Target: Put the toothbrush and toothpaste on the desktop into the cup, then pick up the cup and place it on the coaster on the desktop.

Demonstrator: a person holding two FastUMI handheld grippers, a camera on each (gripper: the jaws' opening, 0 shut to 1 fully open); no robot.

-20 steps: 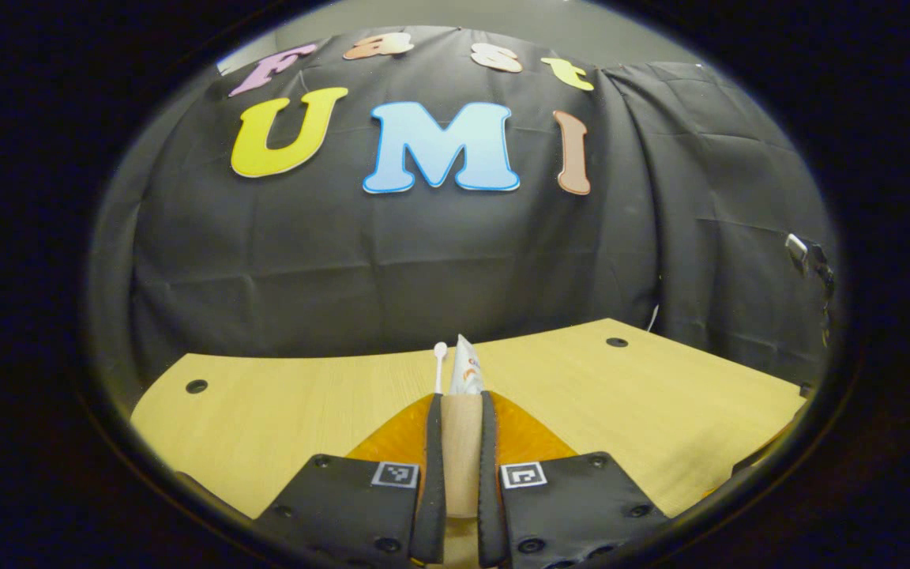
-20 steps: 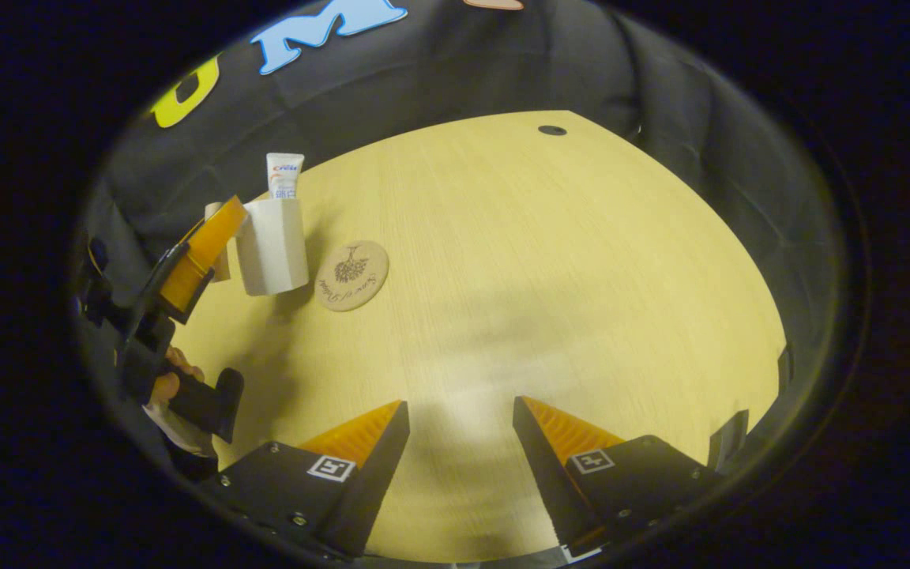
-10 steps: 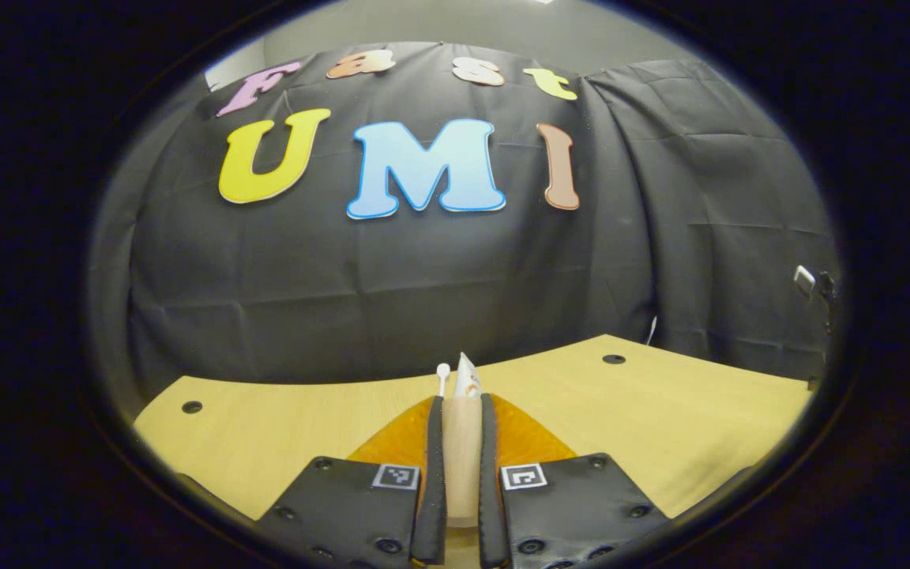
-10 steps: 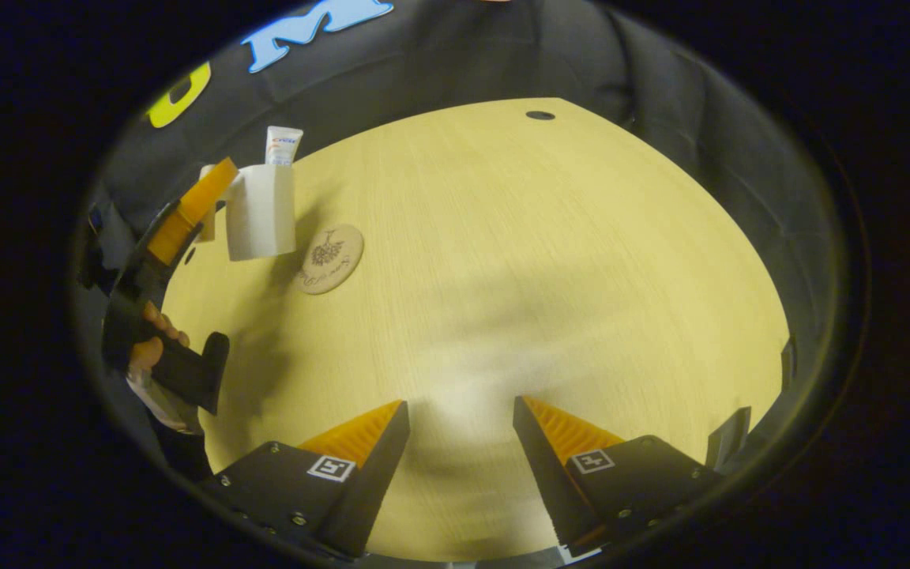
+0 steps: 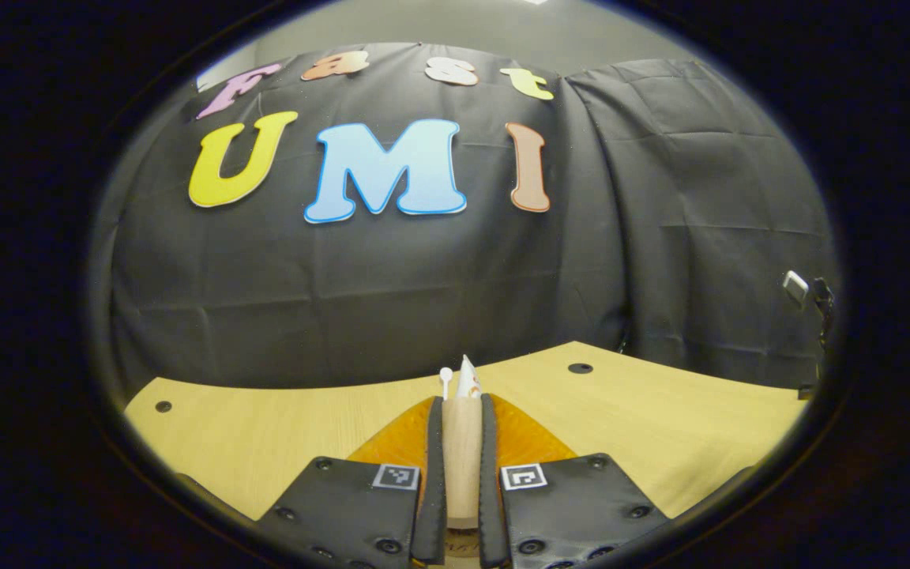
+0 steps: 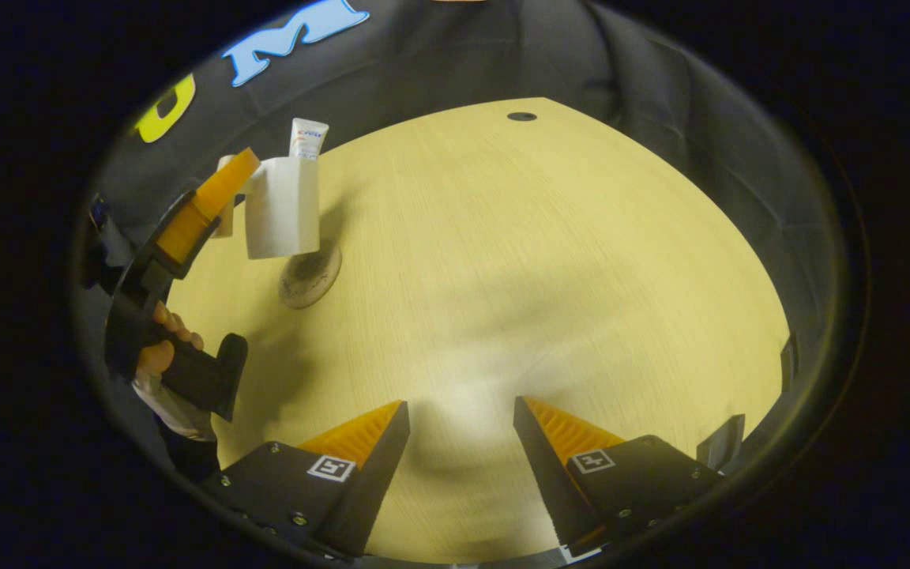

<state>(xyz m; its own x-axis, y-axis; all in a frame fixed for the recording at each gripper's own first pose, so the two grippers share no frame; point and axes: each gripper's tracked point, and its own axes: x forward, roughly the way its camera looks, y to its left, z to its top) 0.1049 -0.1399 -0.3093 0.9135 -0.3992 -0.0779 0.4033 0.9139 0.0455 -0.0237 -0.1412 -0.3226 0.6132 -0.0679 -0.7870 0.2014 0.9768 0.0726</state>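
While the left hand-held gripper (image 6: 222, 186) clamps the cup (image 6: 284, 207) above the coaster (image 6: 310, 273), a tilted release could tip it, spilling toothpaste (image 6: 306, 139); the right hand-held gripper (image 6: 461, 419) hangs apart.

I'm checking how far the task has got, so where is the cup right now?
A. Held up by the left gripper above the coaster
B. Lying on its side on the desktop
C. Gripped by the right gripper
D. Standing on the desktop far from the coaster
A: in the right gripper view the left gripper holds the cup off the desktop, over the coaster.
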